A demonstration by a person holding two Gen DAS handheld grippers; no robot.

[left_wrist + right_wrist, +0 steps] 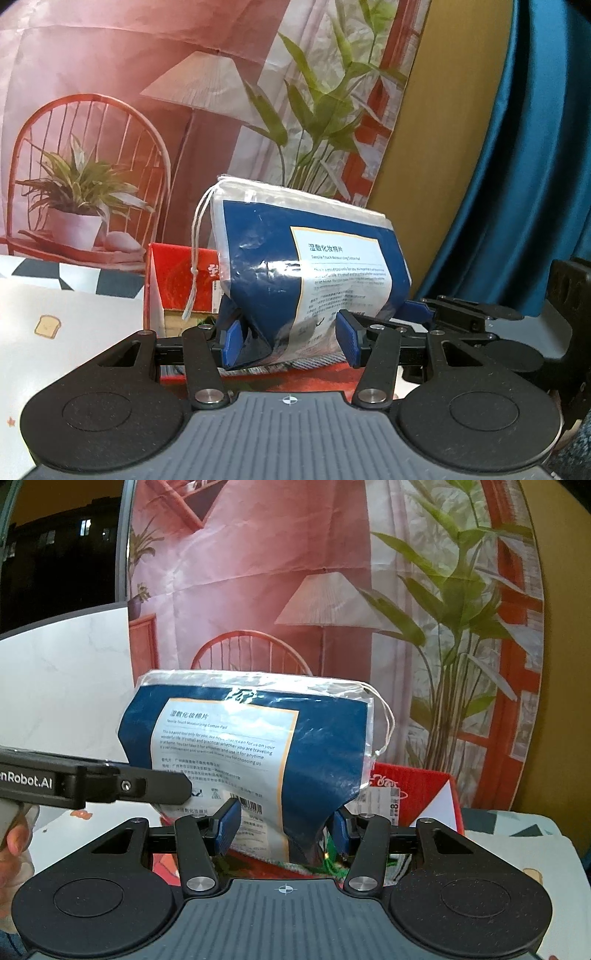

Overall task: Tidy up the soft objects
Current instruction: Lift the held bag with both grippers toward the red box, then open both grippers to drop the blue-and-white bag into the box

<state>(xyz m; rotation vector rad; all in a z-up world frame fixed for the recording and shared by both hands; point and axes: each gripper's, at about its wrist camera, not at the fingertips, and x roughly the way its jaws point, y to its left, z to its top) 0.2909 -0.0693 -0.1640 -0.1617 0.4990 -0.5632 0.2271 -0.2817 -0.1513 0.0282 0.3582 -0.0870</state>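
1. The left gripper (291, 338) has its blue pads spread around the bottom of a cotton pad bag (314, 266). The 9 o'clock pad presses into the creased plastic; whether the 3 o'clock pad touches the bag I cannot tell.

2. The right gripper (282, 829) meets the same bag (251, 746) from the opposite side. Its blue pads are also spread, one at each lower corner, and they seem to pinch it lightly.

3. The bag stands upright between the two grippers, over an open red box (177, 284) that also shows at 3 o'clock in the right view (413, 786). A white drawstring (194, 266) hangs down the bag's side.

4. Risks, as I judge them:
   - The plastic is slick and the contents are soft, so a shallow hold at the bottom edge could let the bag slip or topple.
   - The loose drawstring could snag on the box flap.
   - The two grippers sit close together and could knock each other.

5. Writing:
   - The bag's label carries Chinese characters and "Moisturizing Cotton Pad", with small English text including "whether you are traveling".
   - The left gripper's arm (92, 782), seen at 9 o'clock in the right view, reads "enRobot.AI".
   - The box has white script I cannot read.
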